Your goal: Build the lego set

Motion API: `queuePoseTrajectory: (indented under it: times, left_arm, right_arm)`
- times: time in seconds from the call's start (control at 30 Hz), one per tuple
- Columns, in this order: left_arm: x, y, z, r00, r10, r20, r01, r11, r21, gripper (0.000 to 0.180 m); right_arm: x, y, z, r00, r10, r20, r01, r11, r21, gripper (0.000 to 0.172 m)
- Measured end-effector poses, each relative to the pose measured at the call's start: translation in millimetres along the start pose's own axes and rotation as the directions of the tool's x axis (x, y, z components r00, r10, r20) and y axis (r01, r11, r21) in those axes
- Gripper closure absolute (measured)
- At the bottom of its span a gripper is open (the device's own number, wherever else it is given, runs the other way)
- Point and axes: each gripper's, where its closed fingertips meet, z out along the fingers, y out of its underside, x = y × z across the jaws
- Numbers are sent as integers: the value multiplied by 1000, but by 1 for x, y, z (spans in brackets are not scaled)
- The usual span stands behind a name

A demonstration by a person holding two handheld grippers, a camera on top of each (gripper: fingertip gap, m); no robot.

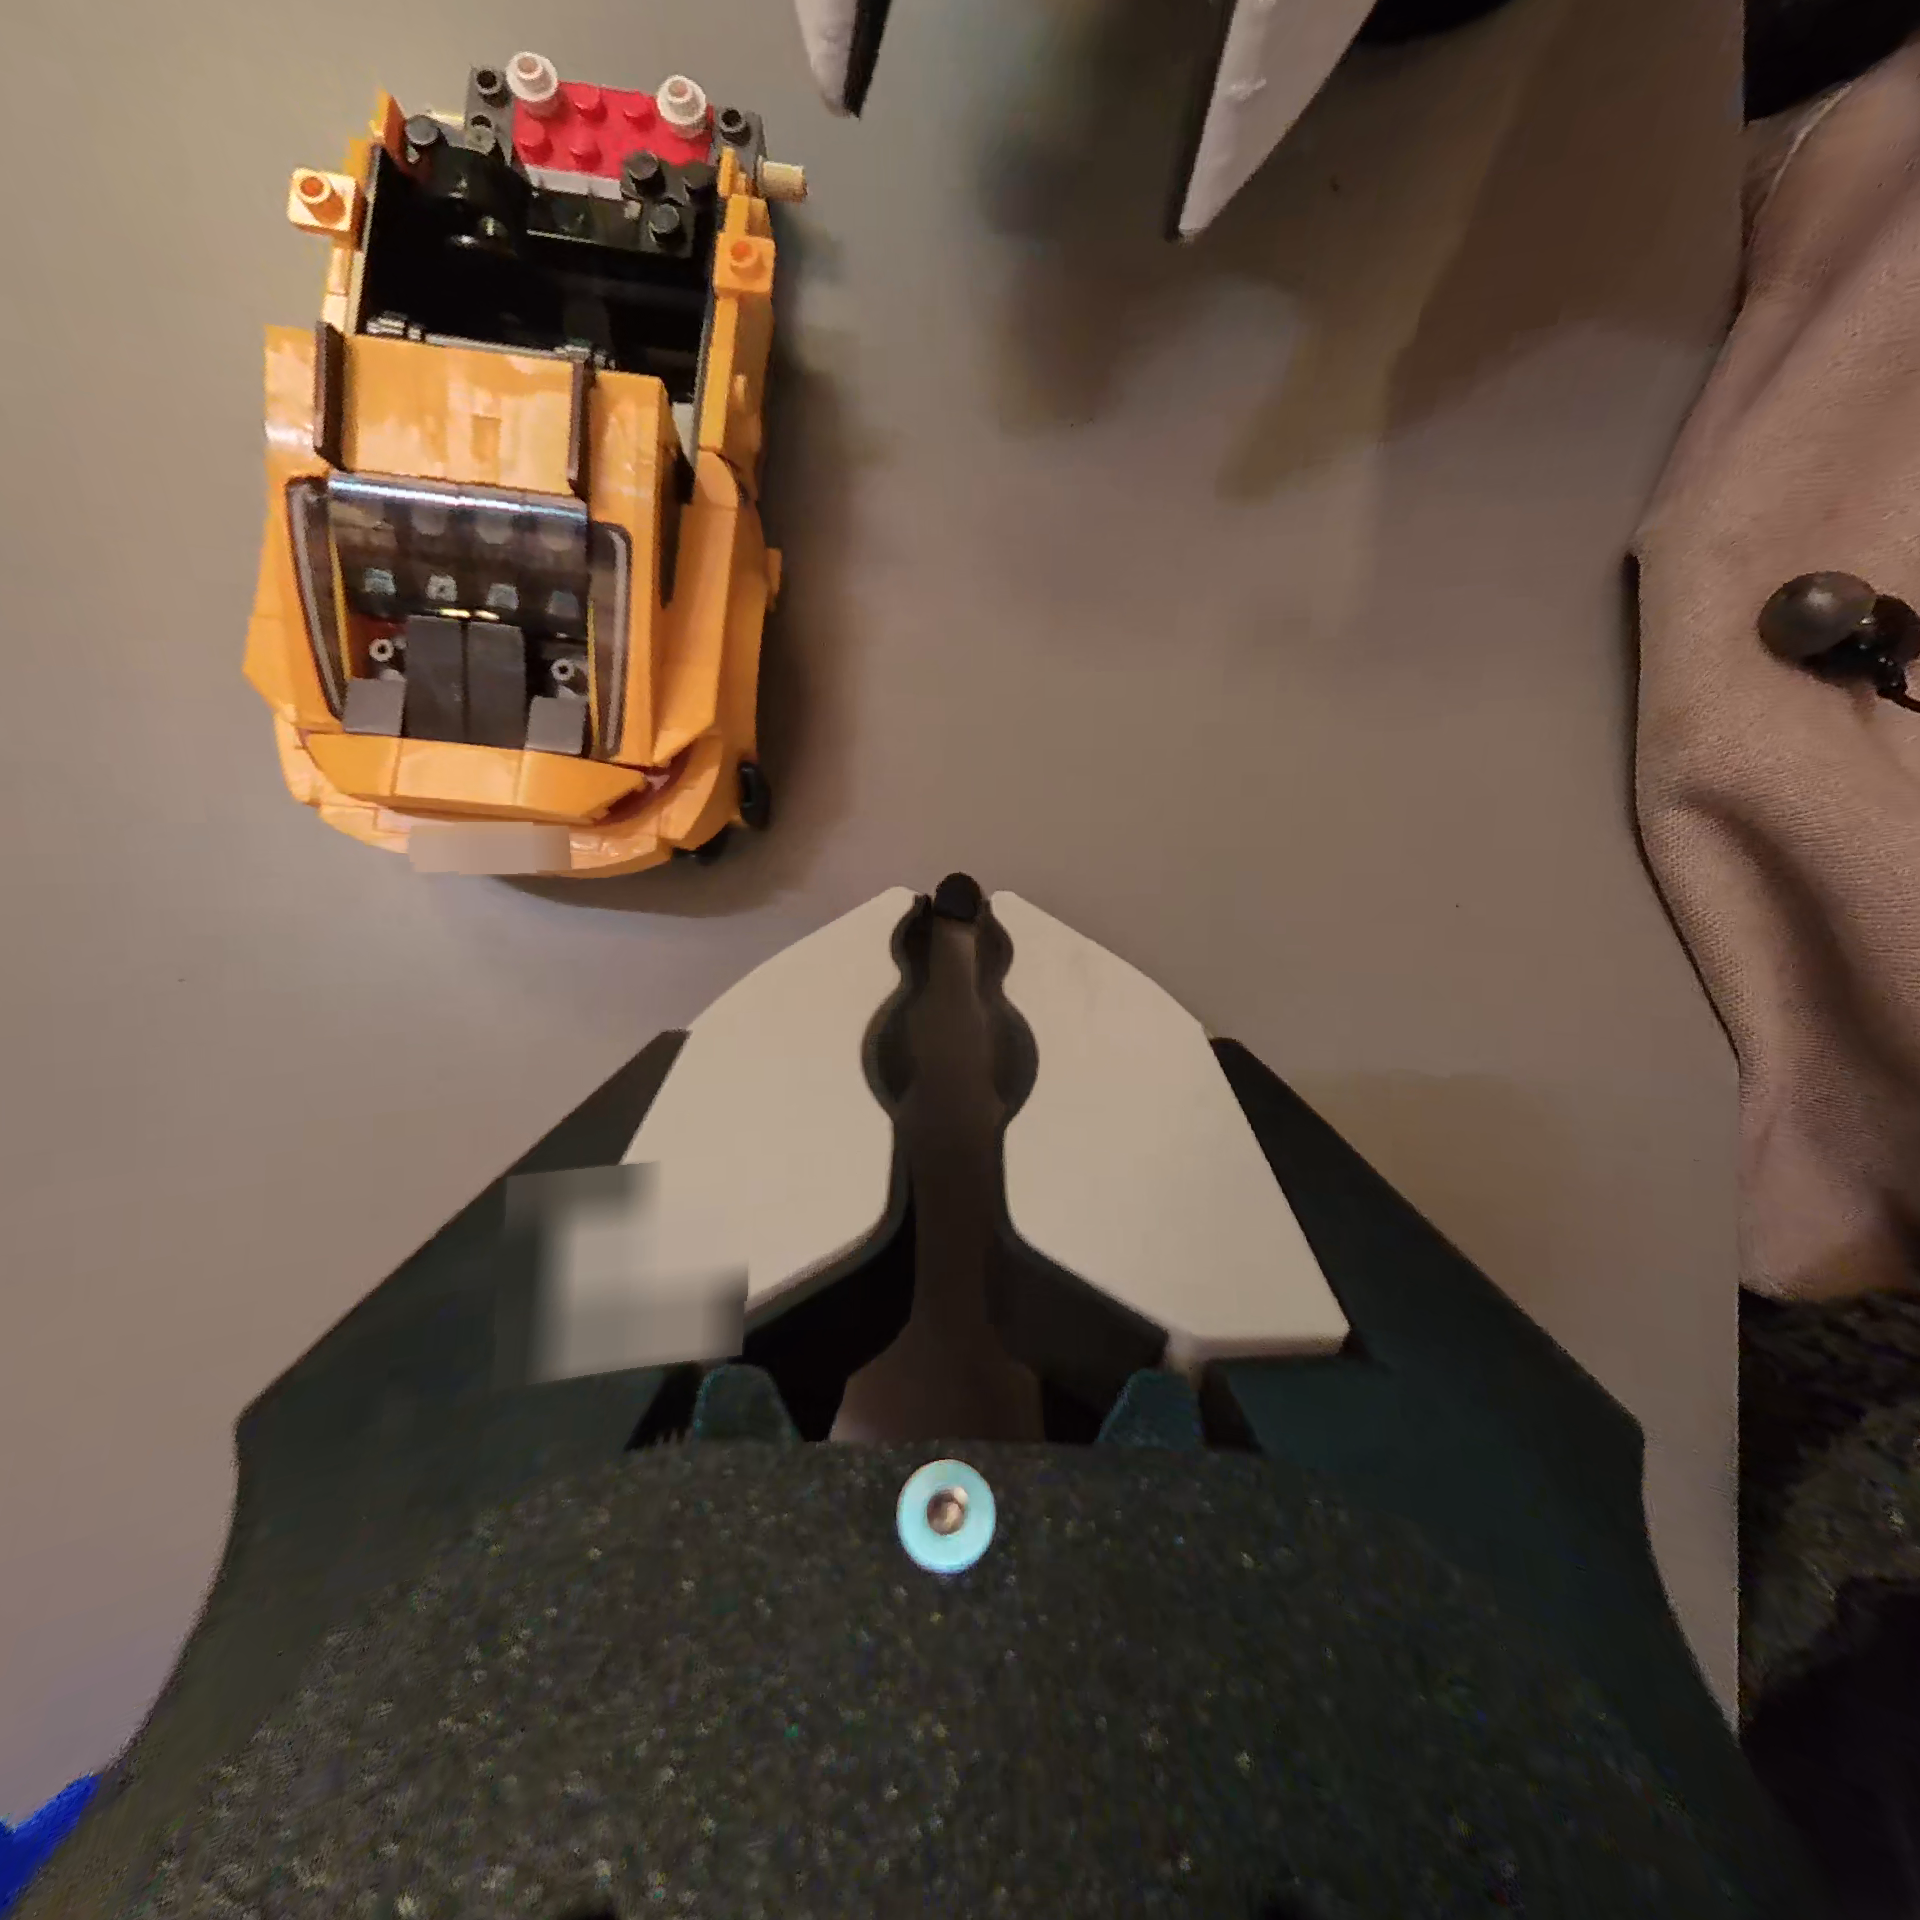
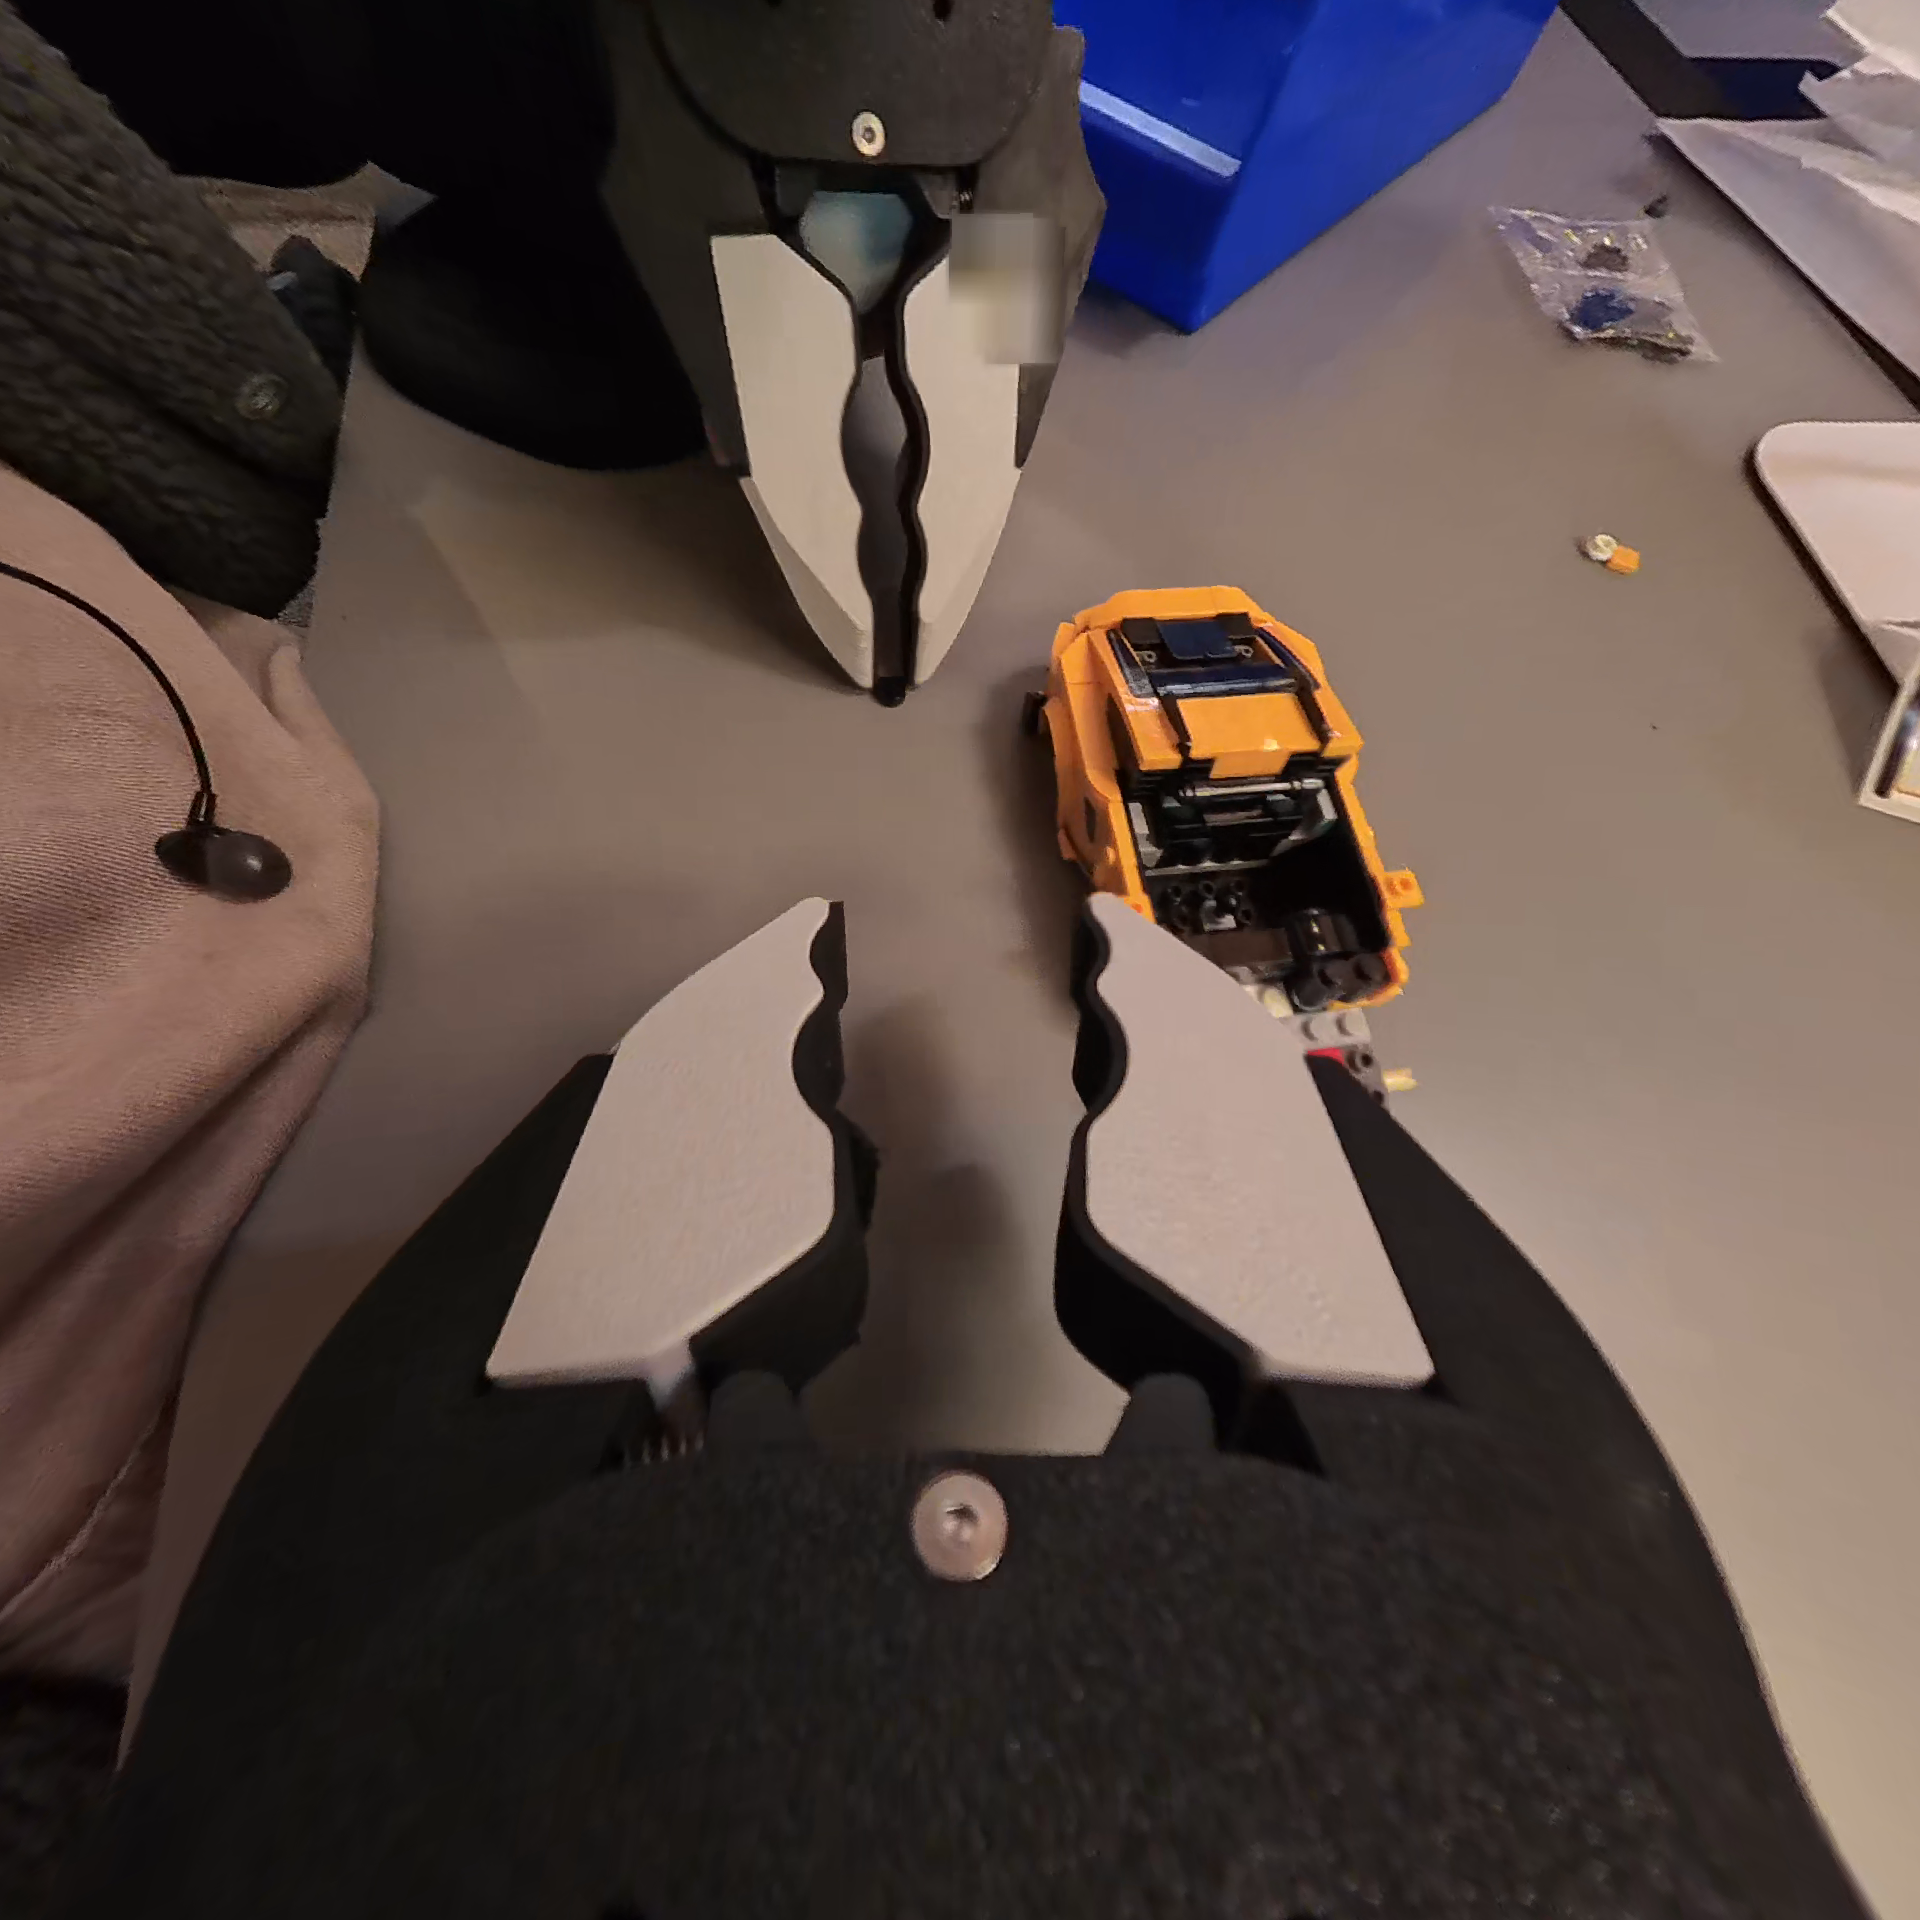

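An orange brick-built car (image 1: 499, 582) with an open black rear bay and a red plate lies on the grey table (image 1: 1247, 727). My left gripper (image 1: 956, 904) is shut on a small black piece (image 1: 957, 898) that sticks out at its tips, just right of the car's nose. The right wrist view shows that gripper (image 2: 890, 681) pointing down with the black piece (image 2: 888, 694) at its tip, touching or just above the table. My right gripper (image 2: 961, 914) is open and empty over bare table, its right finger (image 2: 1195, 1039) next to the car (image 2: 1226, 810).
A beige garment (image 2: 125, 1039) with a black toggle (image 2: 223, 862) lies along one table edge. A blue bin (image 2: 1247, 156), a clear bag of small parts (image 2: 1600, 281), a loose orange piece (image 2: 1610, 553), a white tray (image 2: 1849, 520) and papers (image 2: 1818, 156) lie beyond the car. Spacing between my two grippers at the tips: around 10 cm.
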Motion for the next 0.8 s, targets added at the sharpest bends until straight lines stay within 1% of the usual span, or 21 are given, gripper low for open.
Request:
queuePoseTrajectory:
  times: [0.17,0.27,0.33,0.47,0.63,0.7,0.8]
  left_arm:
    - [2,-2,1,1000,-22,9,22,999,27,173]
    - [6,-9,6,999,-42,11,41,997,66,173]
    - [8,-14,10,999,-41,17,39,995,89,173]
    - [13,-26,14,999,-40,13,38,988,152,173]
    - [14,-36,9,999,-32,18,28,979,203,173]
    - [14,-38,8,1000,-21,23,16,979,204,173]
    - [15,-40,9,999,3,33,-9,981,193,173]
  right_arm:
    - [-10,-7,14,999,-25,38,25,1000,-7,132]
    - [-15,-11,26,998,-43,38,44,999,-29,134]
    - [-17,-10,36,997,-79,25,81,995,-61,143]
    - [-26,2,52,992,-103,69,112,983,-148,148]
    - [-22,0,55,992,-113,52,119,984,-136,154]
    - [-20,-3,55,993,-101,53,107,987,-124,159]
    - [-19,-5,54,993,-97,67,104,987,-123,160]
